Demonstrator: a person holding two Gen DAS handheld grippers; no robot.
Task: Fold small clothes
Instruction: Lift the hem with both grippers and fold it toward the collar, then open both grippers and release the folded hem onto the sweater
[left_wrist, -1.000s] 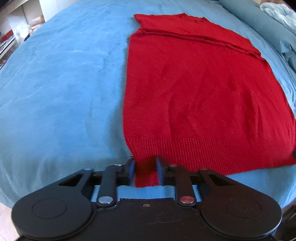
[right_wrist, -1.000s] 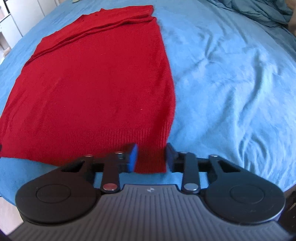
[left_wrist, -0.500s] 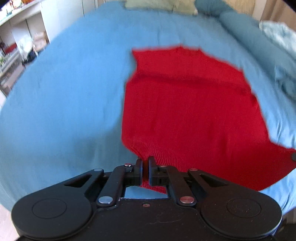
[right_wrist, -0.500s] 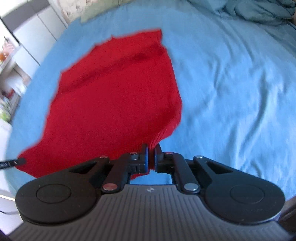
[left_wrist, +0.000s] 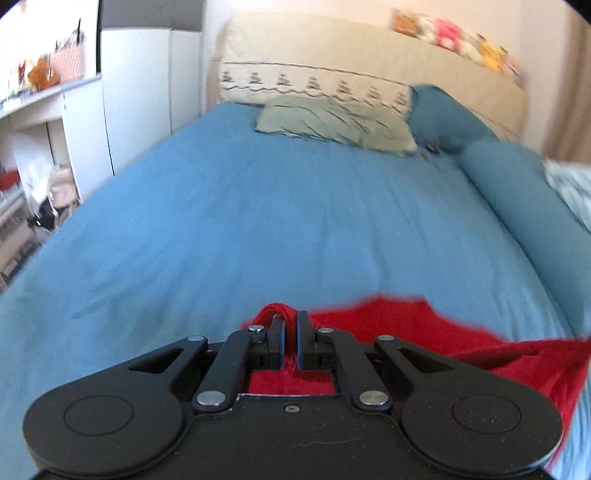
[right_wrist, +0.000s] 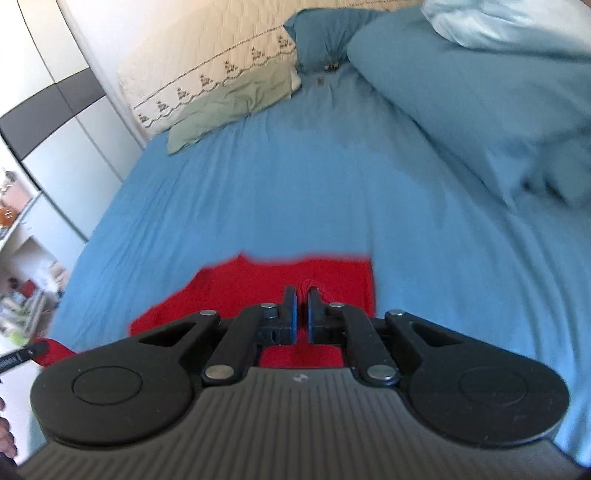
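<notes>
A red knitted sweater (left_wrist: 424, 332) lies on a blue bed sheet (left_wrist: 258, 221), with its near hem lifted. My left gripper (left_wrist: 290, 325) is shut on the hem's left corner, red knit bunched between its pads. My right gripper (right_wrist: 302, 302) is shut on the hem's right corner, over the red sweater (right_wrist: 258, 288). Most of the garment is hidden below both grippers. The tip of the left gripper (right_wrist: 22, 356) shows at the left edge of the right wrist view, with red cloth on it.
A grey-green pillow (left_wrist: 332, 123), a blue pillow (left_wrist: 443, 114) and a long blue bolster (left_wrist: 528, 206) lie at the bed's head and right side. A cream headboard cover (left_wrist: 369, 62) stands behind. White cupboards and shelves (left_wrist: 55, 129) line the left.
Both grippers shut on the hem corners, then lifted them up and carried them forward over the sweater toward the head of the bed. The views now look along the bed.
</notes>
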